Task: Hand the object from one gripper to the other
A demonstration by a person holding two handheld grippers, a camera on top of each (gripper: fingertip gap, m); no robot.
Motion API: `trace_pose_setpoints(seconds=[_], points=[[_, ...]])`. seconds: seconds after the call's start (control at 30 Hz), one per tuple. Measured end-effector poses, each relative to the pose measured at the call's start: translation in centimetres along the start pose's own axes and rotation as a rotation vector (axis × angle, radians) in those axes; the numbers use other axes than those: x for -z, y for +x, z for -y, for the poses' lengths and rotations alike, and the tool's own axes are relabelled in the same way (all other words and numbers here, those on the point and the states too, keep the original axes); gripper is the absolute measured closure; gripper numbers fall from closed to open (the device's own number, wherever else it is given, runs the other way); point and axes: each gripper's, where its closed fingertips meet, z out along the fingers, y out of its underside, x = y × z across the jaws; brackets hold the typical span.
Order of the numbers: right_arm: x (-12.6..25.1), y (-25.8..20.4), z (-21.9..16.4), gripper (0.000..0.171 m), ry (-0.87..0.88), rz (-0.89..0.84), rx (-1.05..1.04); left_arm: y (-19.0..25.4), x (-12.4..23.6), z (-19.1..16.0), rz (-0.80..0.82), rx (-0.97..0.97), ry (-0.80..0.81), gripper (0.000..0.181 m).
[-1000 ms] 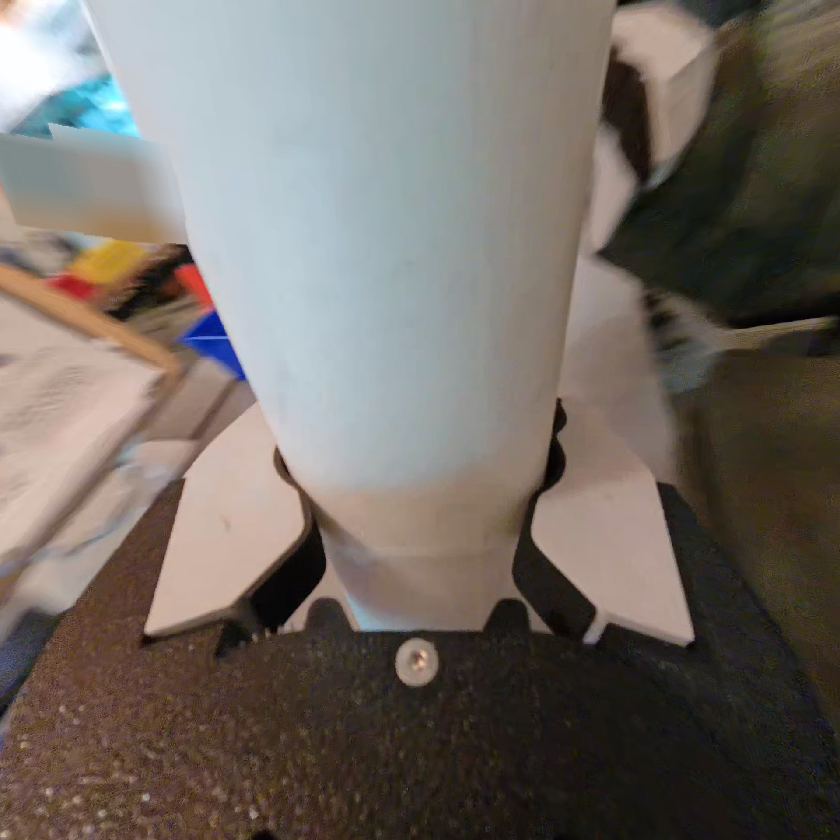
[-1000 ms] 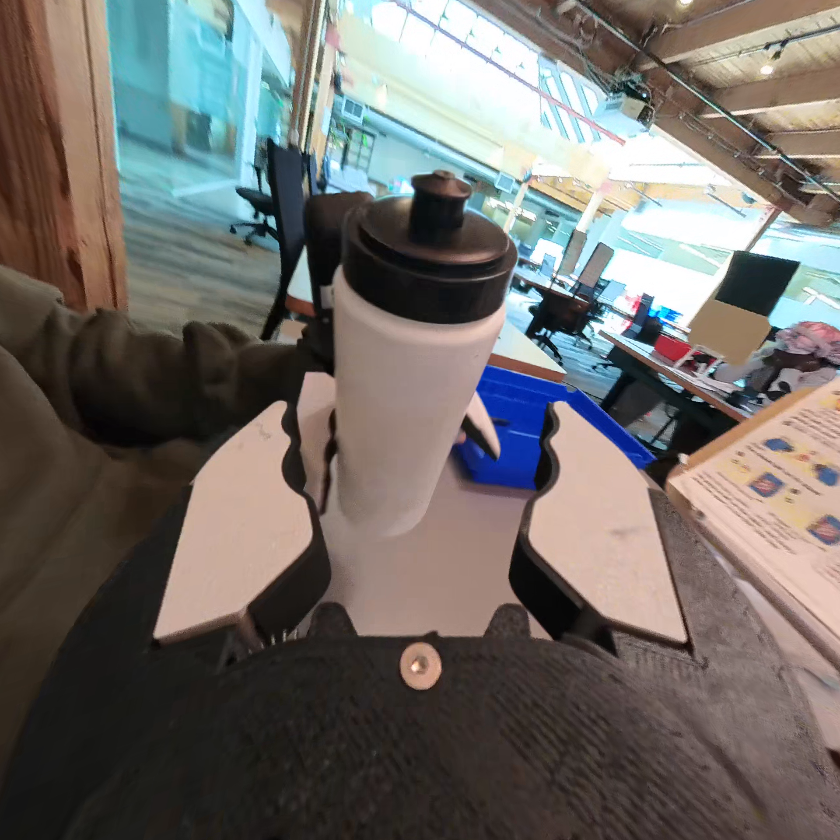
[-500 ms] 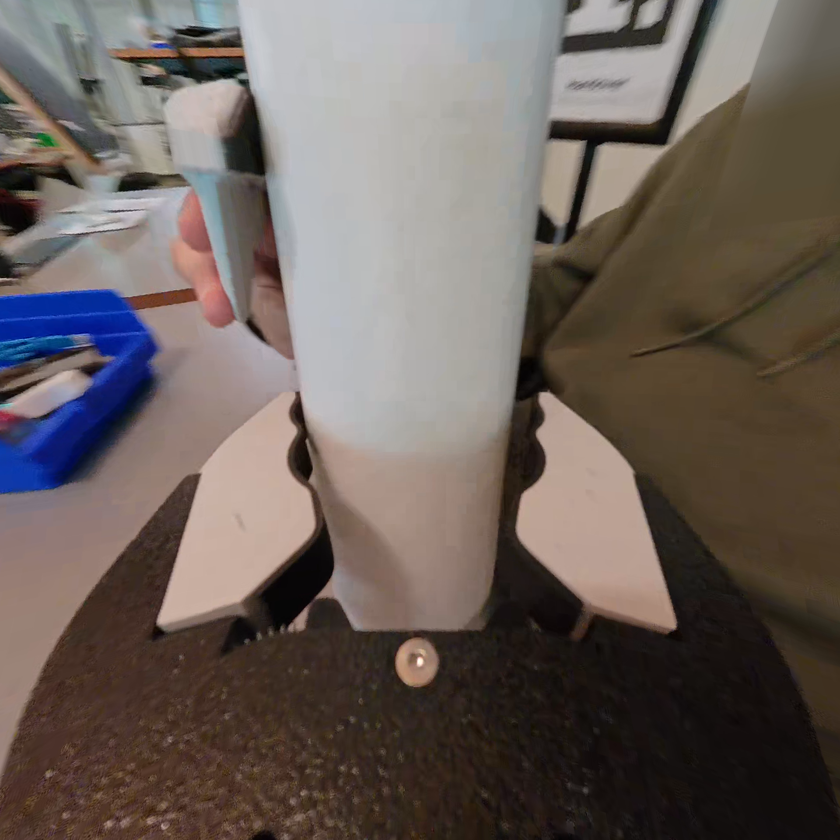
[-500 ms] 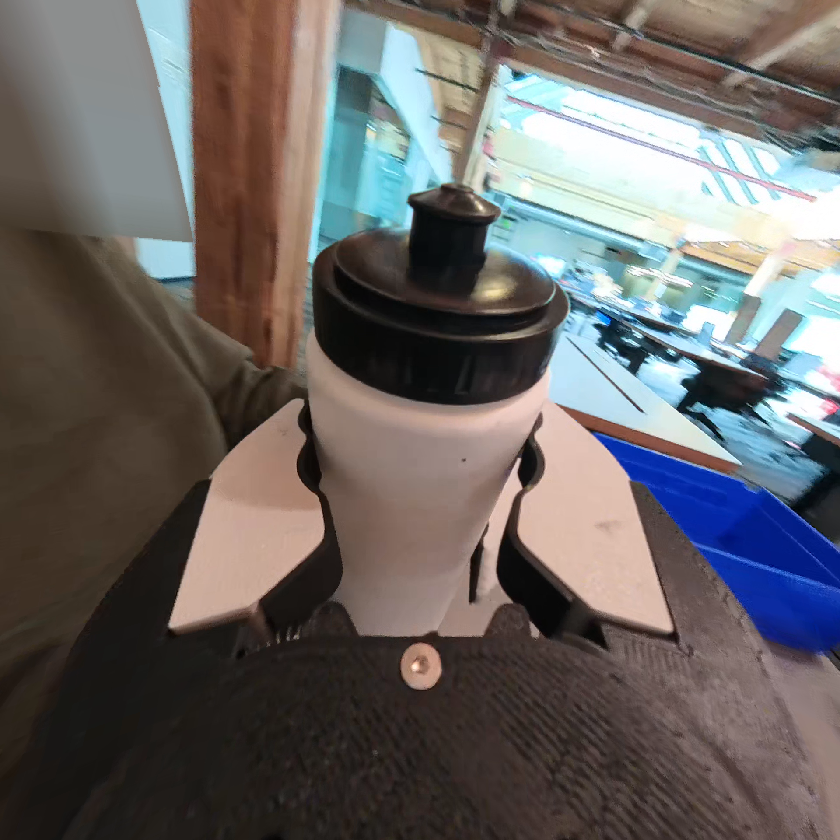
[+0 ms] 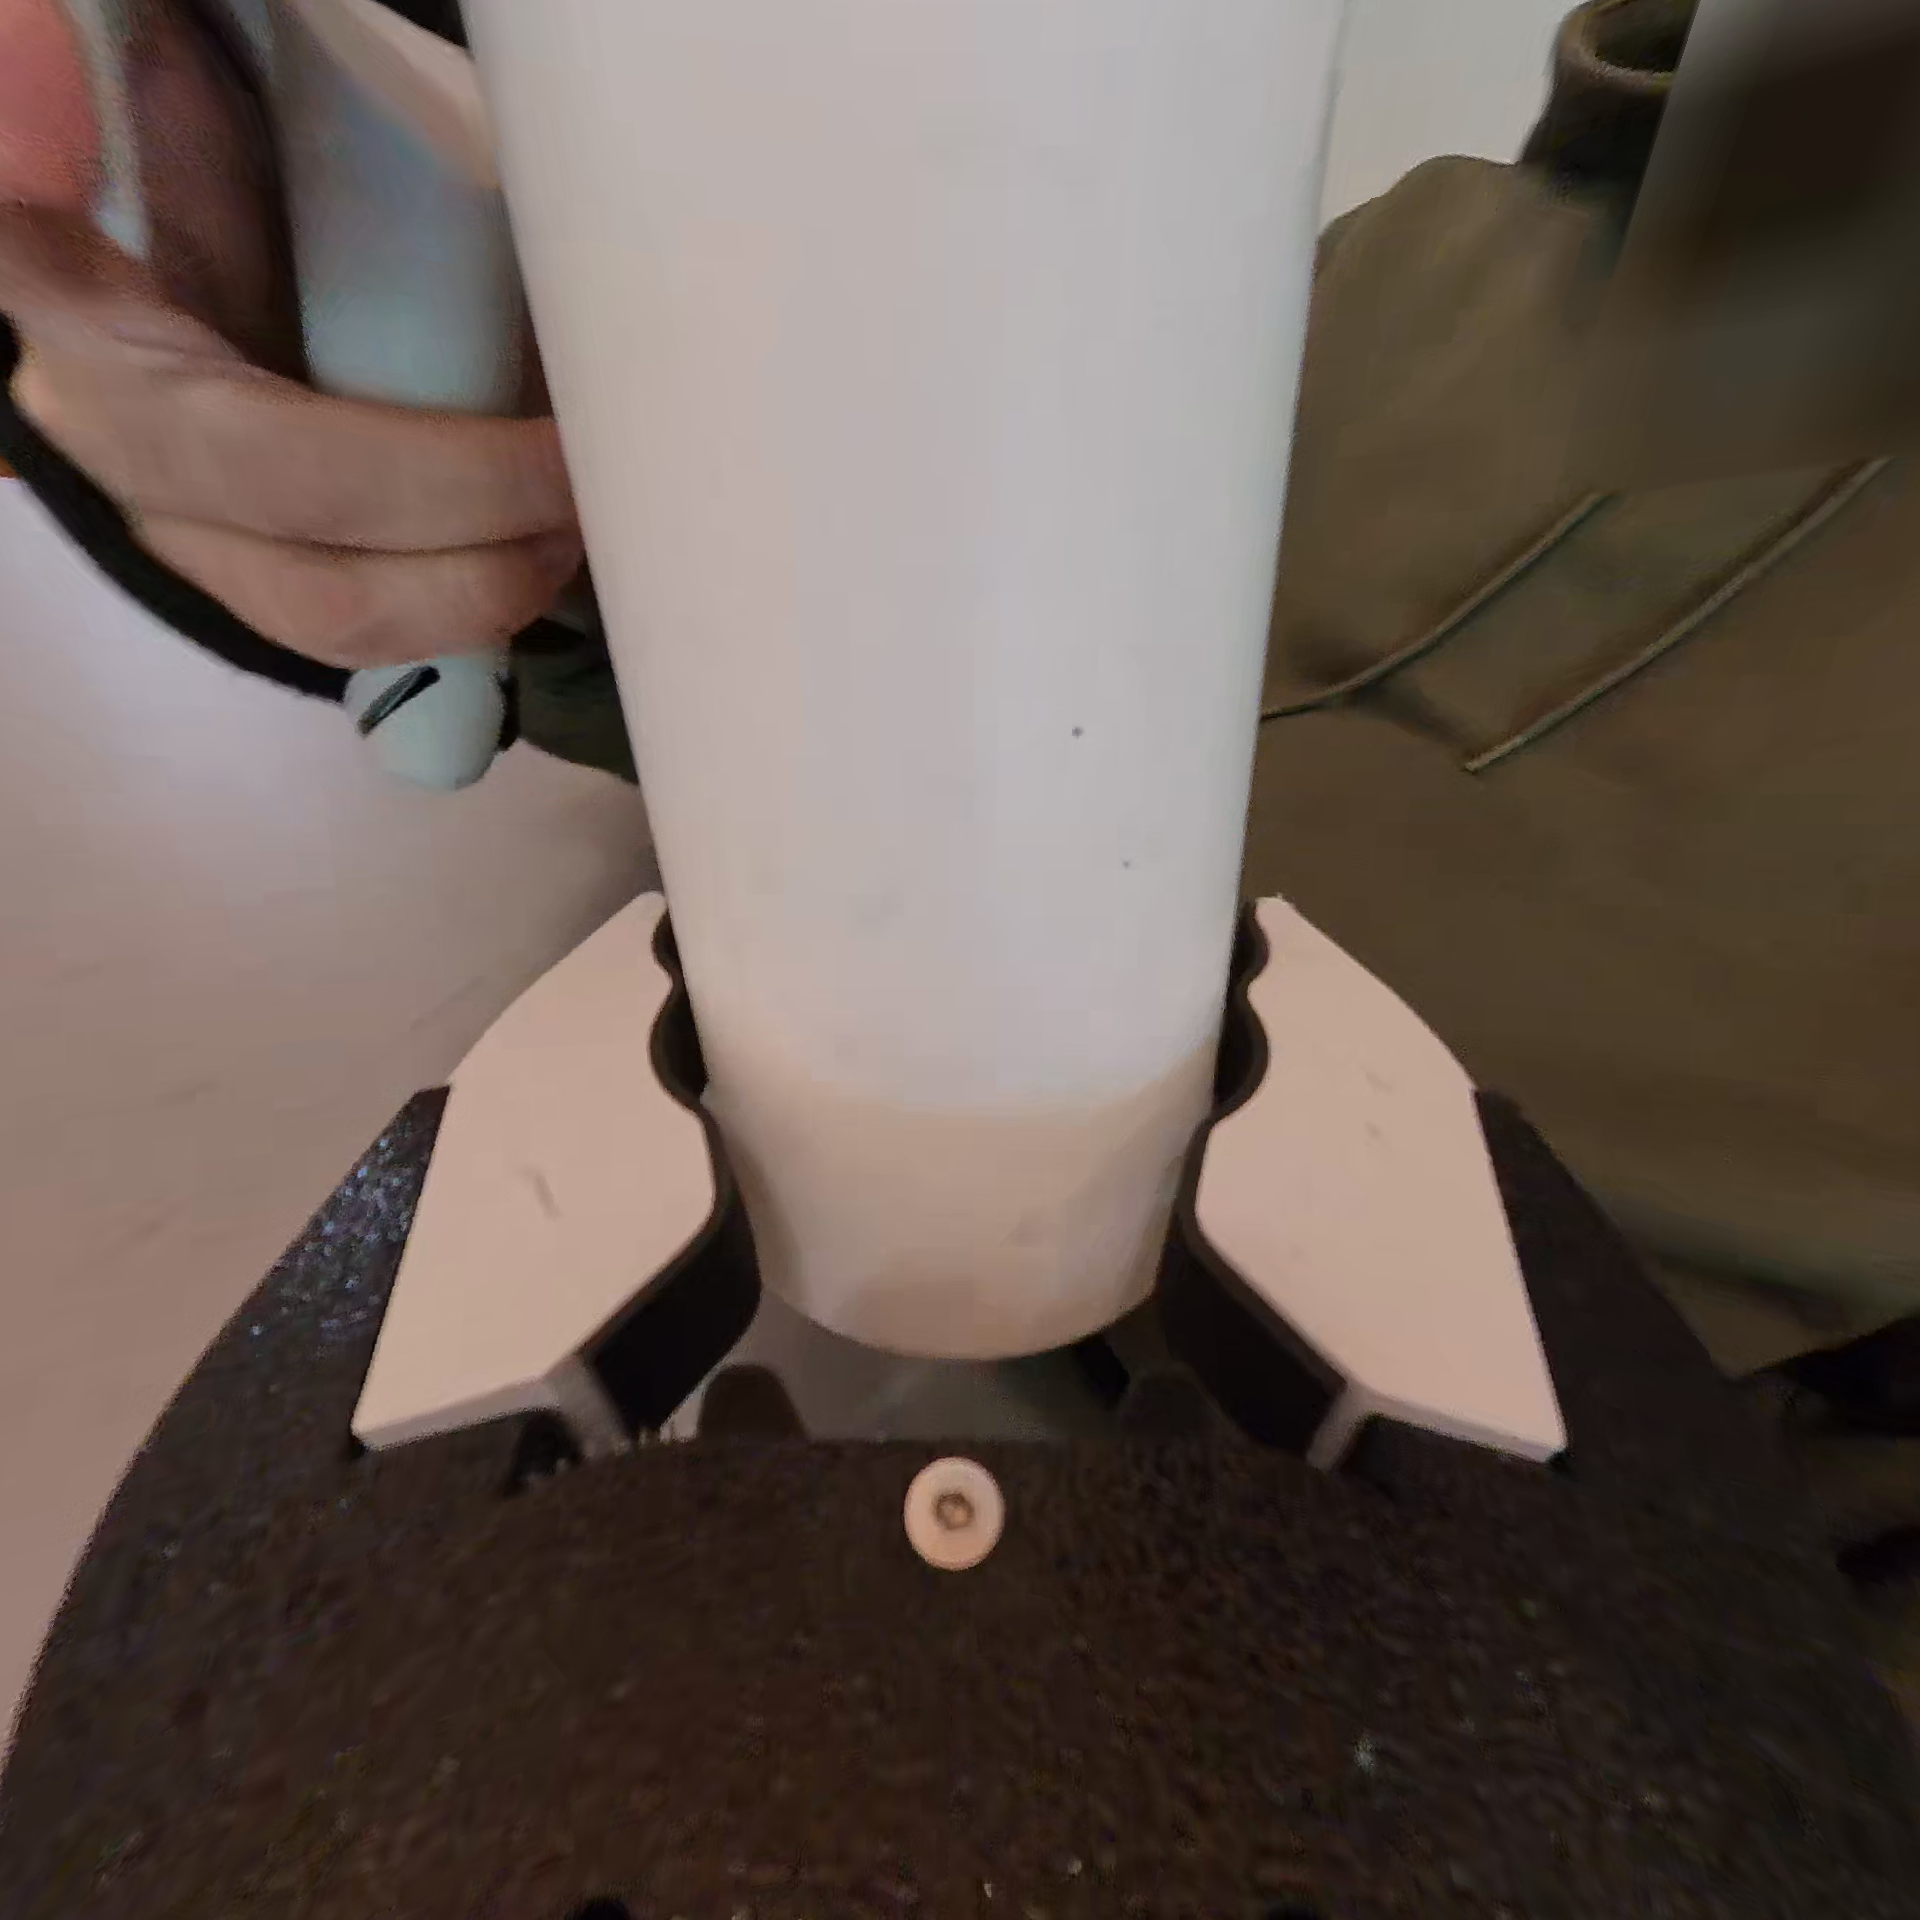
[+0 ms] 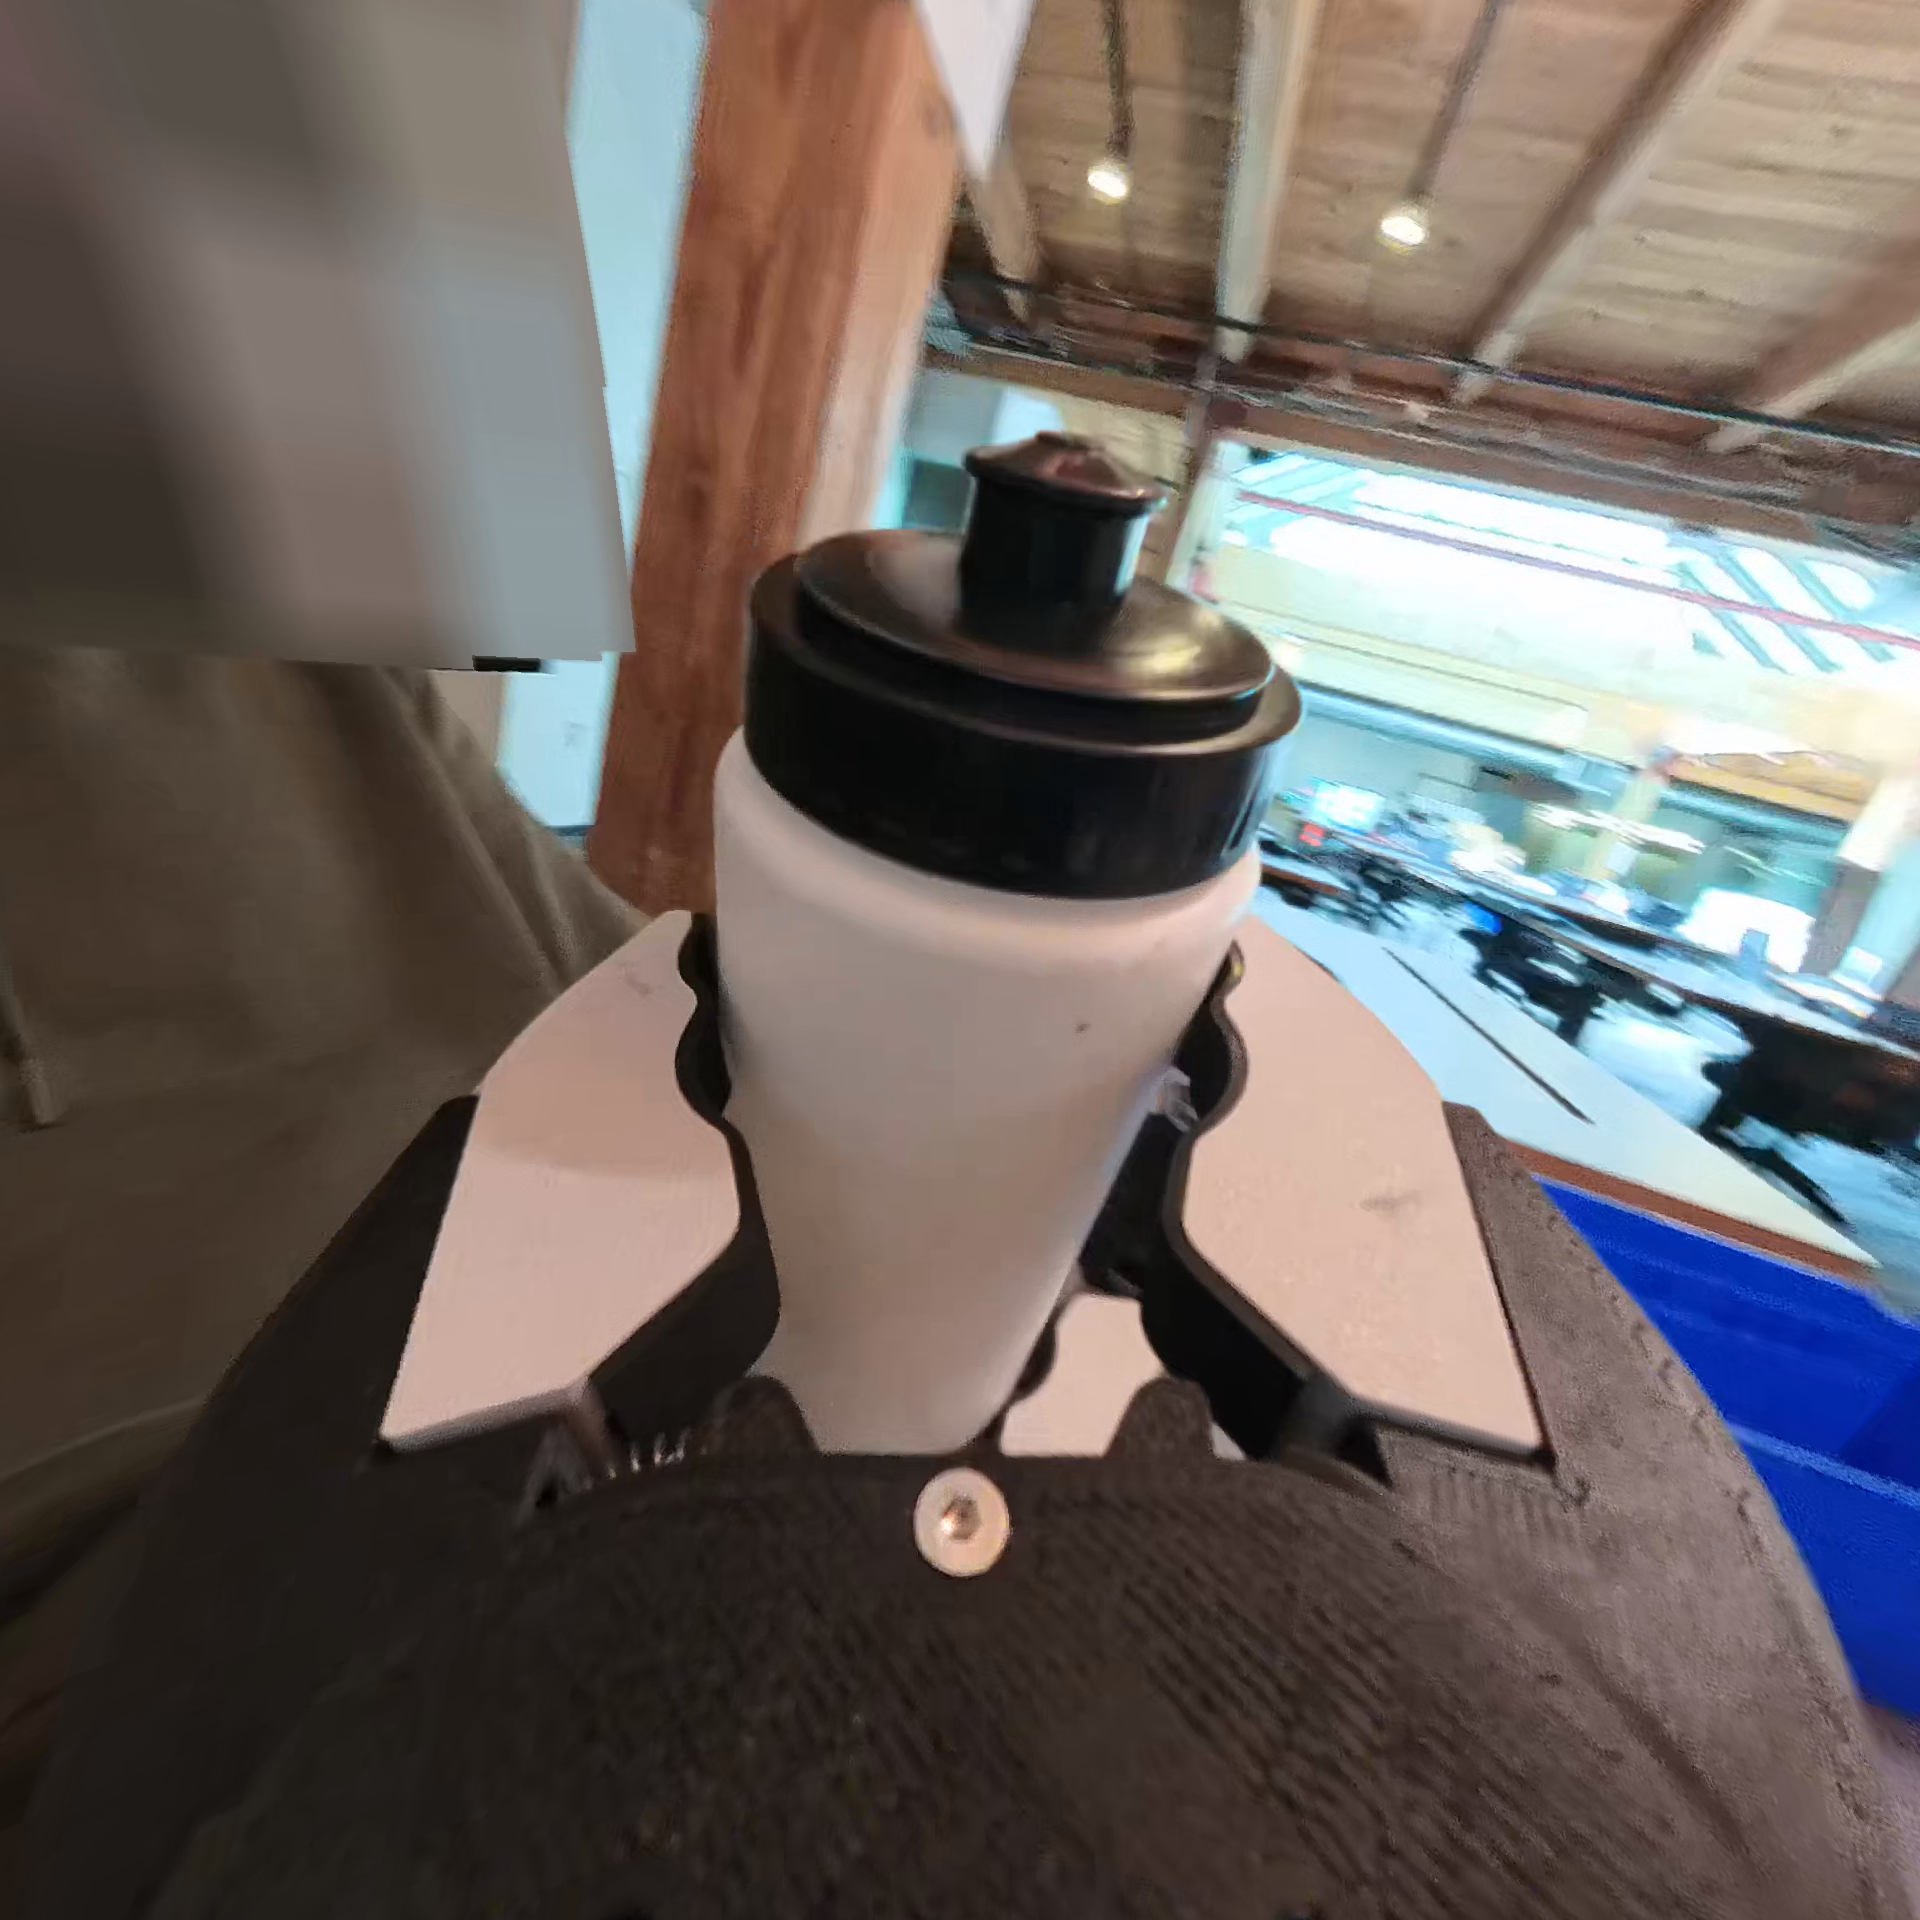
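So you're basically mid-handoff: your left gripper (image 5: 961,1081) is clamping the bottle (image 5: 914,582) near its base, and your right gripper (image 6: 961,1081) is squeezing it just under the black cap (image 6: 1013,727). Both are gripping at once, so I'd say only the left's letting go is left.

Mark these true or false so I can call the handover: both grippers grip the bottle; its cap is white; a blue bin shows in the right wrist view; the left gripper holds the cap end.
1. Both the left gripper and the right gripper grip the white bottle: true.
2. Its cap is white: false, black.
3. A blue bin shows in the right wrist view: true.
4. The left gripper holds the cap end: false, the base end.
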Motion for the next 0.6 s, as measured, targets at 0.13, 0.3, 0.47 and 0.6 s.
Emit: trace_pose_setpoints(seconds=[0.13, 0.3, 0.47, 0.6], points=[[2.7, 5.7, 0.1, 0.085, -0.071, -0.419, 0.076, -4.6, 2.2, 0.4, 0.307, -0.012, 0.023, 0.084], [5.0, 10.5, -2.4, 0.059, -0.189, -0.768, -0.098, -11.9, 7.8, 1.0, 1.0, -0.058, -0.082, 0.085], [6.7, 13.2, -5.2, 0.035, -0.115, -1.091, -0.228, -12.9, 12.5, 4.2, 1.635, -0.262, -0.127, 0.088], [6.8, 13.7, -6.7, 0.035, -0.061, -1.124, -0.302, -12.4, 11.7, 5.2, 1.769, -0.501, -0.166, 0.099]])
